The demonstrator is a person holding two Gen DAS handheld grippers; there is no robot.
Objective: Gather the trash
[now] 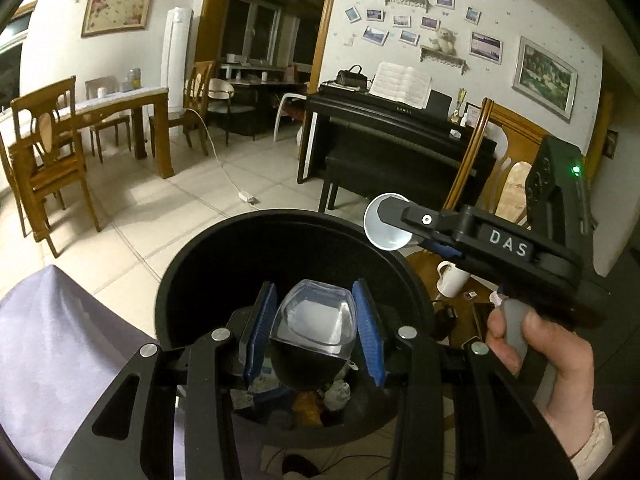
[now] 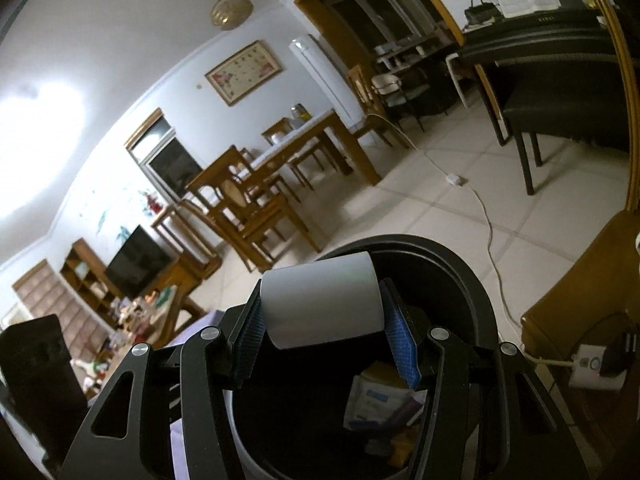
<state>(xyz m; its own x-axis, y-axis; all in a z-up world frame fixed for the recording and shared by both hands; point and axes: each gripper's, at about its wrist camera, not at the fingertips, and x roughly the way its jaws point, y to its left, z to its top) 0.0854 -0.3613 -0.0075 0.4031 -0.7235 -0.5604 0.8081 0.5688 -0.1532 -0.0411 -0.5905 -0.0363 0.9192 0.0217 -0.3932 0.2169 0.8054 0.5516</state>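
A clear plastic cup (image 1: 314, 320) with something white inside is pinched between the blue pads of my left gripper (image 1: 315, 292), right over the open black trash bin (image 1: 224, 248). Wrappers and crumpled paper (image 1: 320, 396) lie at the bin's bottom. My right gripper (image 1: 390, 222), held by a hand, hangs over the bin's right rim, shut on a white paper cup (image 1: 384, 236). In the right wrist view that white paper cup (image 2: 320, 300) lies sideways between the pads of the right gripper (image 2: 322, 296), above the bin (image 2: 460, 272) with packets (image 2: 376, 396) inside.
A grey cloth (image 1: 60, 340) lies left of the bin. A white mug (image 1: 452, 278) stands on a wooden surface to the right, beside a wooden chair (image 1: 508, 152). Behind are a black piano (image 1: 400, 132), a dining table with chairs (image 1: 120, 108) and a white cable (image 1: 248, 196) across the tiled floor.
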